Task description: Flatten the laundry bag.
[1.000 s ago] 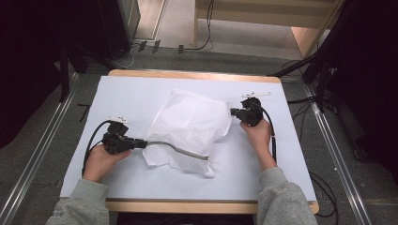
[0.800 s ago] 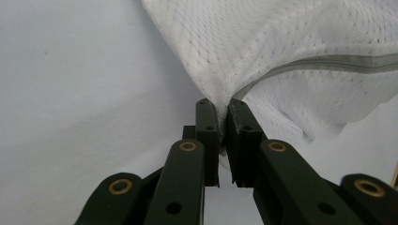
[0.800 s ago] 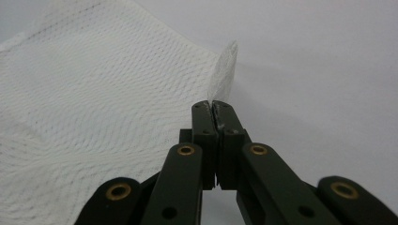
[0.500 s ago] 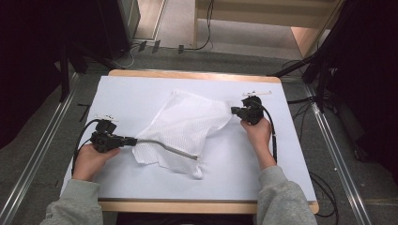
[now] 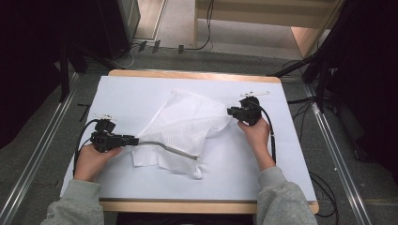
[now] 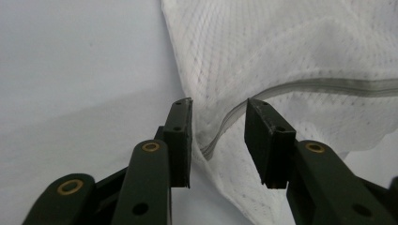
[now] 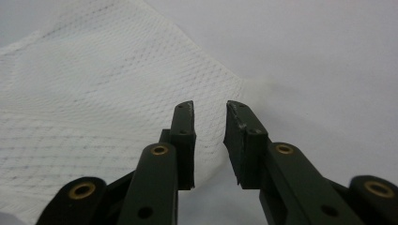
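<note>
Left claw [image 6: 218,140] now apart, straddling bag [image 5: 180,129] zipper [image 5: 169,147], farther left than before. Right claw [image 7: 209,140] apart over bag corner; bag stretched flatter on desk [image 5: 281,178].

white mesh bag [image 5: 180,126] w/ grey zip [image 5: 169,148], white tbl cover [image 5: 122,93], black grippers

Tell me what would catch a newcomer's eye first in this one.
A white mesh laundry bag lies crumpled in the middle of the white-covered table, a grey zipper running along its near edge. The left gripper sits at the zipper's left end, jaws open around the bag's corner. The right gripper is at the bag's right corner, jaws slightly apart over the cloth.
</note>
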Available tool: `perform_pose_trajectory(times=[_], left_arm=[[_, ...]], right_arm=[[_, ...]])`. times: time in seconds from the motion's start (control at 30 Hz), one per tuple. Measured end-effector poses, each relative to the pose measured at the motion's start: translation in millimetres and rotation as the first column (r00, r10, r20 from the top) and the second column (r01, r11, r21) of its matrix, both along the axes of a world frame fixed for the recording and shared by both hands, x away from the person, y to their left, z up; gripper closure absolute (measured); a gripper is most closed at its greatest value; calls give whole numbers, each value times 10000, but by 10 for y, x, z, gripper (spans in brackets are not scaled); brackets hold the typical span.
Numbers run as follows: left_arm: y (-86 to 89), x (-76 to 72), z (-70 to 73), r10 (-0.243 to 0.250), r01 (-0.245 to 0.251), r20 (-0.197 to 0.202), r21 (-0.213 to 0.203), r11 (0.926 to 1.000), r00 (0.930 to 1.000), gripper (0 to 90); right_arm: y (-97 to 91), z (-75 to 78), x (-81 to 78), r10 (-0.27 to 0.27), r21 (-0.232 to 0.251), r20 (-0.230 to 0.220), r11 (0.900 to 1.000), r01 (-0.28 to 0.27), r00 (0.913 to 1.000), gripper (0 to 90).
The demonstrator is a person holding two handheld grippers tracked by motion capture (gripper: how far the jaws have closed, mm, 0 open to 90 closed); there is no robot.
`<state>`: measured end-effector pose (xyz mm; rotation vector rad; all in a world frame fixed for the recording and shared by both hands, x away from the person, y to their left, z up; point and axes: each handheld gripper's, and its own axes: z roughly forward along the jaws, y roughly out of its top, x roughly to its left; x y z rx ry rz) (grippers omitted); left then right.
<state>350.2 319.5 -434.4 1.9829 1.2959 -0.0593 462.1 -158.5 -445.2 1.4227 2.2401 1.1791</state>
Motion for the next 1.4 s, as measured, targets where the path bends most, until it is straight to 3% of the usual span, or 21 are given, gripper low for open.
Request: perform_pose_trajectory(times=[0.17, 0.33, 0.53, 0.63, 0.8, 0.97, 1.0, 1.1, 1.27, 1.4], left_arm=[[-24, -84, 187, 147, -132, 956, -159, 9998, 9953, 585], [-200, -152, 324, -406, 463, 1427, -372, 9982, 9889, 591], [-495, -196, 387, -1371, 1410, 1565, -140, 9899, 9781, 593], [-681, -215, 411, -1905, 1926, 1612, 25, 9813, 9684, 592], [-860, -227, 418, -2332, 2343, 1605, 125, 9721, 9591, 593], [-1026, -261, 439, -2738, 2757, 1625, 114, 9612, 9479, 593], [-1084, -276, 449, -2865, 2895, 1697, 72, 9571, 9429, 592], [-1150, -293, 456, -2995, 3041, 1710, -7, 9526, 9386, 589], [-1348, -332, 420, -3506, 3541, 1650, 87, 9352, 9219, 584], [-1505, -354, 357, -3772, 3815, 1542, 13, 9243, 9132, 589]], right_arm=[[-32, 84, -92, 153, 34, 113, 9999, -154, 9998, 738], [-65, 173, -266, 436, 104, 310, 9990, -440, 9986, 739], [-40, 169, -371, 669, 31, 257, 9977, -670, 9974, 739], [-21, 148, -402, 778, -85, 224, 9969, -776, 9967, 752], [6, 133, -423, 816, -10, 37, 9967, -816, 9967, 814], [53, 118, -462, 979, -151, -11, 9951, -979, 9952, 806], [59, 112, -475, 1018, -172, 12, 9947, -1018, 9948, 806], [68, 111, -489, 1041, -161, 14, 9944, -1041, 9946, 807], [88, 96, -506, 1115, -208, -60, 9935, -1116, 9938, 807], [114, 87, -516, 1108, -180, -53, 9937, -1108, 9938, 811]])
